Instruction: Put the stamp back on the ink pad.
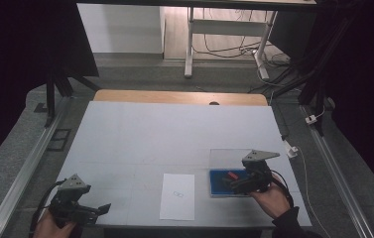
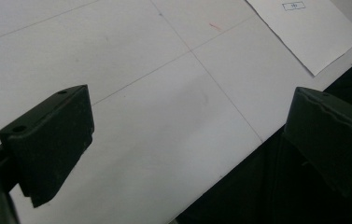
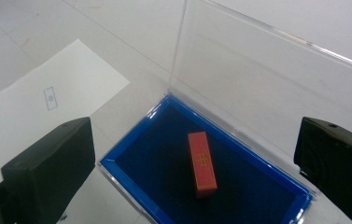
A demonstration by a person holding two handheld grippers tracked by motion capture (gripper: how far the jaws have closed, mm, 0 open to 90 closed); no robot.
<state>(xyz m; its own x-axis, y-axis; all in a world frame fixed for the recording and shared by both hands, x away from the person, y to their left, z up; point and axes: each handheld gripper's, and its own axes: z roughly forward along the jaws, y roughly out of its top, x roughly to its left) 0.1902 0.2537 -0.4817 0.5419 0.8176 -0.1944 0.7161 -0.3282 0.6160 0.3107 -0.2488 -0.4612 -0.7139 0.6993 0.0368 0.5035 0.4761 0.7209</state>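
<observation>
Block (image 3: pixel 202 164), small, red with gold markings, is lying flat on the blue lining of the clear case (image 3: pixel 131 140), roughly in the middle and slightly askew, touching none of the walls. The case's transparent lid (image 3: pixel 267 88) is standing up behind it, so the inside is open from above, which looks like the point: easy drop-in access. The right tongs (image 3: pixel 197 161) are hovering right over the case with the jaws spread wide, one on each side of the block and neither pressing on it, so nothing is being gripped. My guess is the block is sitting where it's meant to end up. Just beside the case, a white paper sheet (image 1: pixel 177 196) with a tiny printed mark is lying on the counter (image 1: pixel 140 134). Well apart, at the near left corner, the left tongs (image 1: pixel 97 210) are idling, wide open and empty, pointing over the counter edge.
</observation>
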